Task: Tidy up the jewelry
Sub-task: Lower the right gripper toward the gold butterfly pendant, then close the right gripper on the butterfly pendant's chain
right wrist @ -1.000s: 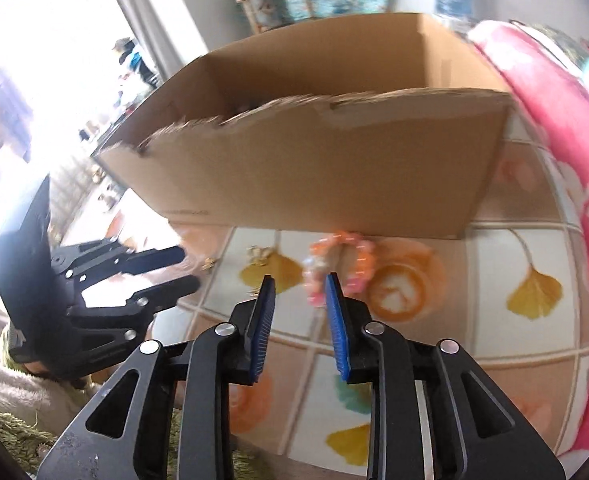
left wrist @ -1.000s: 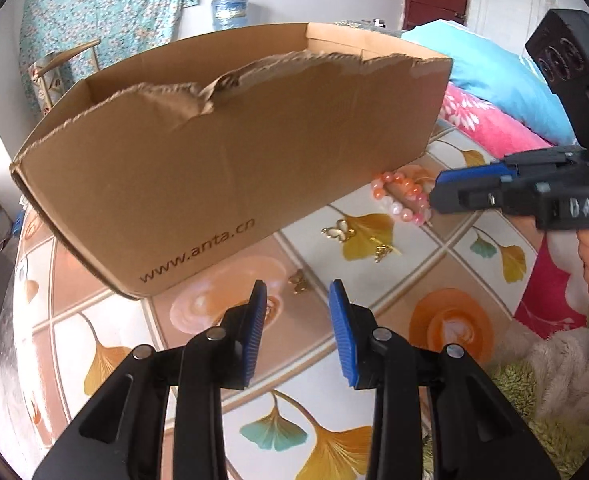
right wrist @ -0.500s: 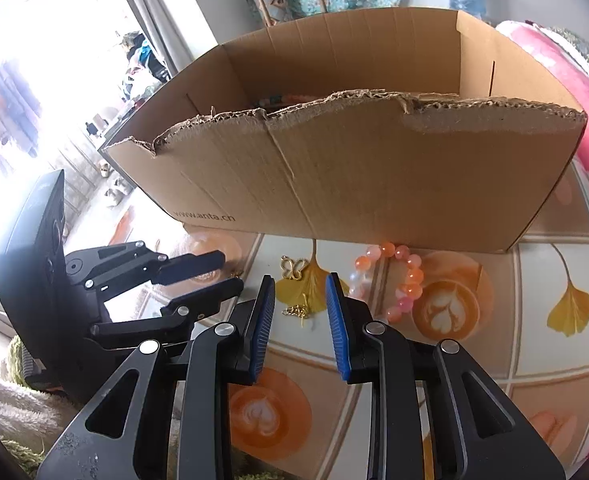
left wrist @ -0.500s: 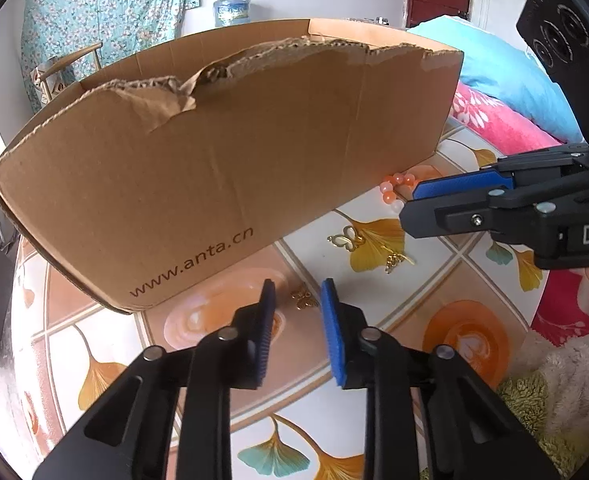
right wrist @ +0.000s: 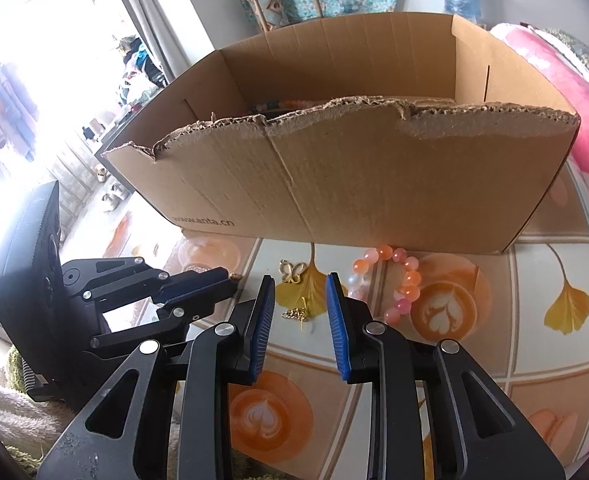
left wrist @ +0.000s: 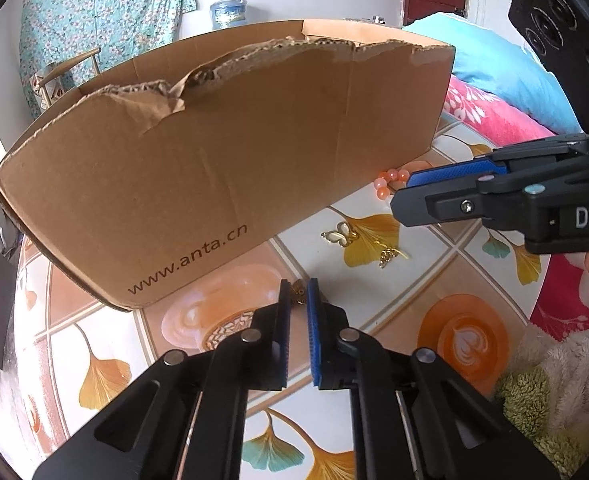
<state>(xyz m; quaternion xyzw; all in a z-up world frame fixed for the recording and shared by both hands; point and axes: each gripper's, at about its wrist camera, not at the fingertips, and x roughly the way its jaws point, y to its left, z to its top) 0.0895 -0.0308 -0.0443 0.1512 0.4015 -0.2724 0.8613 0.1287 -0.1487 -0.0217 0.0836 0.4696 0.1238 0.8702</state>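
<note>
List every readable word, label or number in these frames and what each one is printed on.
"www.anta.cn" on the front wall of the cardboard box, clear in the left wrist view.
"www.anta.cn" on the same wall in the right wrist view, small but legible.
"DA", cut off by the frame edge, white letters on the right gripper body.
No other text is visible.

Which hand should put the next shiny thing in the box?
Probably the left gripper: its fingers are nearly shut around a small gold earring. The right gripper hangs open above the gold chain, touching nothing.
</note>
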